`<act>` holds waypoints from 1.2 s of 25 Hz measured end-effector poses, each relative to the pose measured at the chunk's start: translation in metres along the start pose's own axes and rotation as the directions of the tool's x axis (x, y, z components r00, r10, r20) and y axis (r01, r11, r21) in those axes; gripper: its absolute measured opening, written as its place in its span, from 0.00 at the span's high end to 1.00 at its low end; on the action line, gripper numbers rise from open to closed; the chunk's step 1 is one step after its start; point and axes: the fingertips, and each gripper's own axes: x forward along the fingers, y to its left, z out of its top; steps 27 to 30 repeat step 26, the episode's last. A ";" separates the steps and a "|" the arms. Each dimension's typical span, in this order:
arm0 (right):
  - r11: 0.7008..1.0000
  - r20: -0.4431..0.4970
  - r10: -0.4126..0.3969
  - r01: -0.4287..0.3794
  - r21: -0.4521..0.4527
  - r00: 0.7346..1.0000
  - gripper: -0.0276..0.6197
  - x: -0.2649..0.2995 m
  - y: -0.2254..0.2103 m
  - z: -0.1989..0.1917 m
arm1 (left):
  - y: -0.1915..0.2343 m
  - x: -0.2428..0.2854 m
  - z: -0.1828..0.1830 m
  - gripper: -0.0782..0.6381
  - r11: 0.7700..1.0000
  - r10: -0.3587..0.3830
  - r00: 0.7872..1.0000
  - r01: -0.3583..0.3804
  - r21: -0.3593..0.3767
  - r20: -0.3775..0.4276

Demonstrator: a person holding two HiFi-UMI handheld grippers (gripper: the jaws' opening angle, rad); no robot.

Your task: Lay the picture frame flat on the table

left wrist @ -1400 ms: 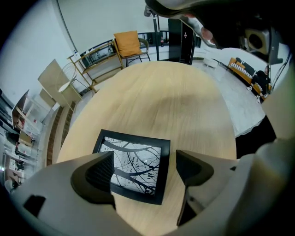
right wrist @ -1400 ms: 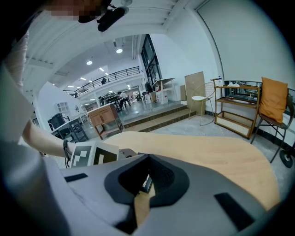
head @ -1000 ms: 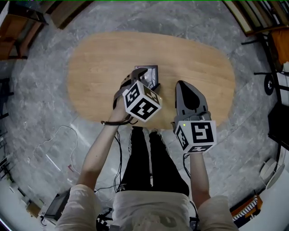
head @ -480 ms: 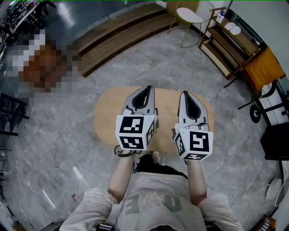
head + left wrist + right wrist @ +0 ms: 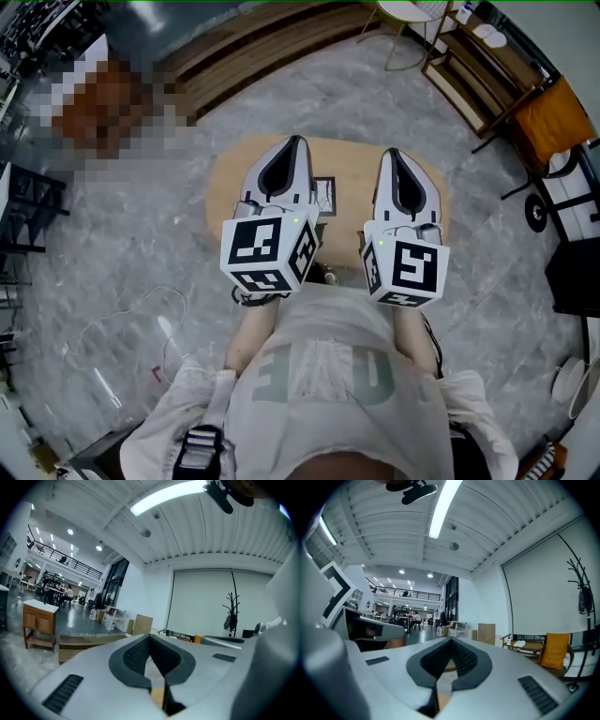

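Observation:
The picture frame (image 5: 323, 194), dark-rimmed with a light middle, appears to lie flat on the oval wooden table (image 5: 345, 157) far below, seen between the two grippers in the head view. My left gripper (image 5: 295, 142) is held high and level, well above the table, jaws shut with nothing between them; in the left gripper view its tips (image 5: 150, 637) meet against the room. My right gripper (image 5: 393, 155) is raised beside it, also level and shut on nothing, and its tips (image 5: 451, 640) meet too. Neither gripper touches the frame.
Grey marble floor surrounds the table. A low wooden platform (image 5: 253, 47) runs behind it, and shelving with an orange cushion (image 5: 548, 127) stands at the right. The gripper views show a coat stand (image 5: 230, 611) and a wooden cabinet (image 5: 40, 623) across the hall.
Both grippers have risen from table height, where the left one was at the frame, to high and level. The head view now takes in more of the room and the table looks smaller.

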 end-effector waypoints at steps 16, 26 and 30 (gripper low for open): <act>0.999 -0.025 0.043 -0.043 0.005 0.999 0.95 -0.011 -0.003 0.004 | -0.001 -0.007 0.005 0.88 0.985 0.088 0.996 -0.087 0.148 0.005; 0.999 -0.021 0.038 -0.038 0.014 0.999 0.95 0.003 -0.002 0.008 | -0.003 0.004 0.018 0.88 0.984 0.039 0.999 -0.040 0.173 0.013; 0.999 -0.021 0.038 -0.038 0.014 0.999 0.95 0.003 -0.002 0.008 | -0.003 0.004 0.018 0.88 0.984 0.039 0.999 -0.040 0.173 0.013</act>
